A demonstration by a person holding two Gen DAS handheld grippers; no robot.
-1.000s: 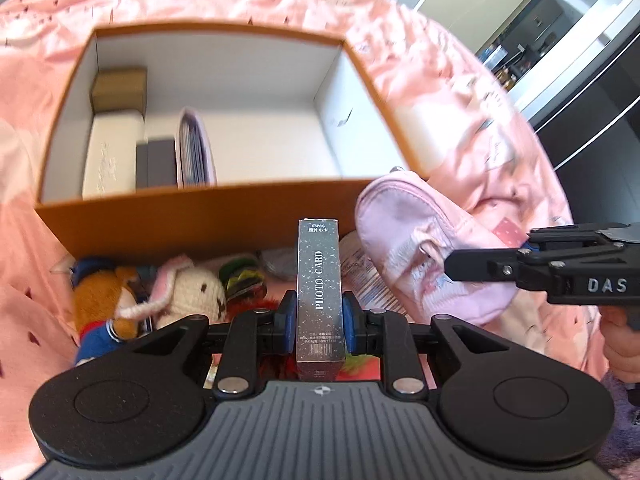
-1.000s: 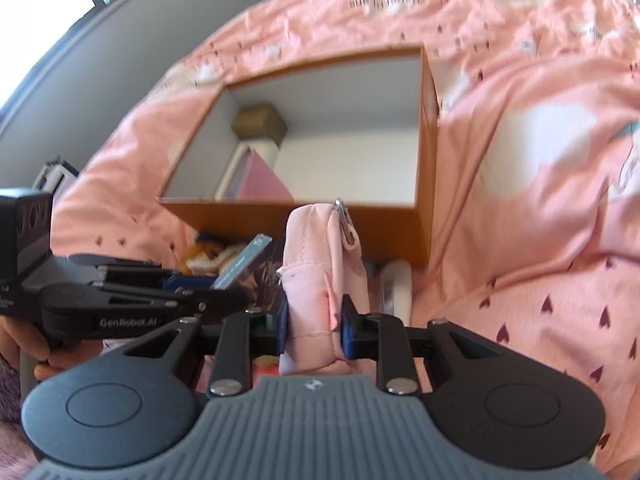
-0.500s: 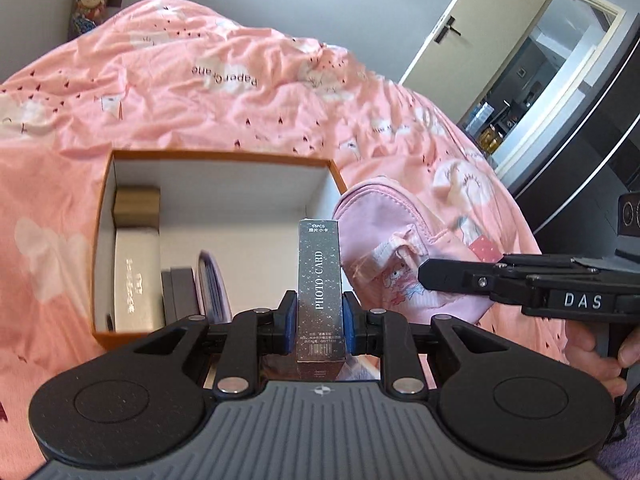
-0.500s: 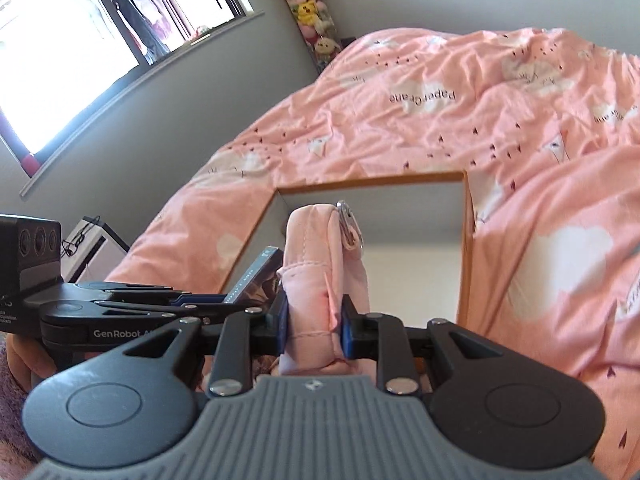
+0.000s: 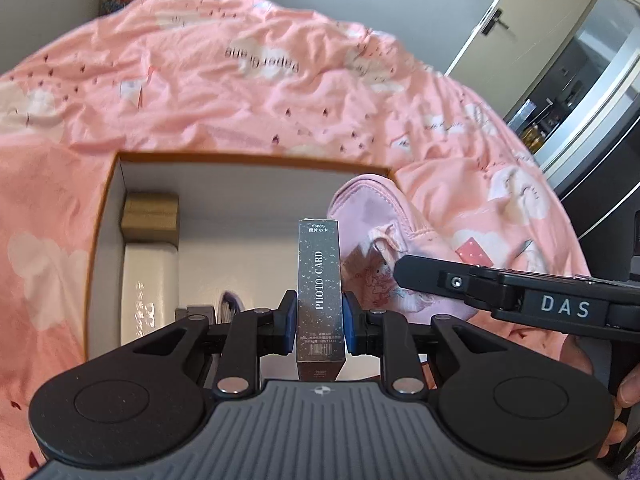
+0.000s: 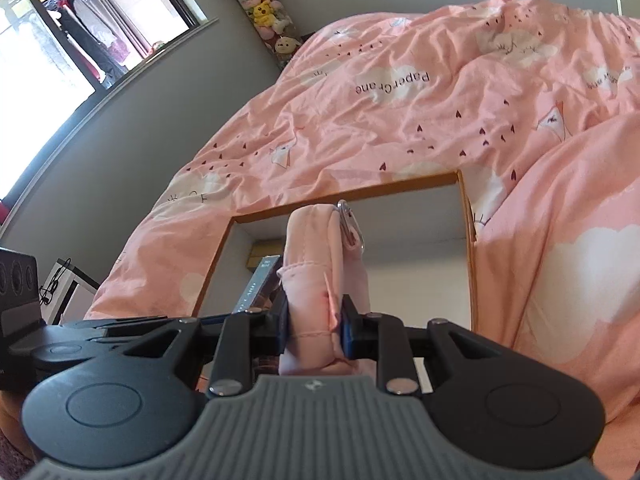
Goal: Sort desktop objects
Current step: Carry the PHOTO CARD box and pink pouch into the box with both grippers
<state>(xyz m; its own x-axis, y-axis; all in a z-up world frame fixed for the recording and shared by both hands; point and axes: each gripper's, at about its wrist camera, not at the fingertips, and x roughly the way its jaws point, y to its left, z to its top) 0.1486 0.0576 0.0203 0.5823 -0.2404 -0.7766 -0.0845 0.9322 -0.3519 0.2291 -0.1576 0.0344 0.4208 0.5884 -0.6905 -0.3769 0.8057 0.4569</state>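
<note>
My left gripper (image 5: 319, 326) is shut on a dark silver photo card box (image 5: 320, 280) and holds it upright above the open orange box (image 5: 100, 240). My right gripper (image 6: 314, 326) is shut on a pink fabric pouch (image 6: 320, 264) with a metal clip, held over the same orange box (image 6: 466, 216). In the left wrist view the pouch (image 5: 380, 232) hangs over the box's right side, with the right gripper's arm beside it. The photo card box also shows in the right wrist view (image 6: 258, 284), left of the pouch.
Inside the orange box lie a brown carton (image 5: 151, 216), a white case (image 5: 148, 292), a dark block and a thin purple item (image 5: 232, 304) along the left side. A pink duvet (image 5: 260, 80) surrounds the box. A grey wall and window (image 6: 60, 40) stand to the left.
Both grippers have lifted and moved forward with their loads, from in front of the orange box to above its inside. The toys in front of the box have dropped out of view.
</note>
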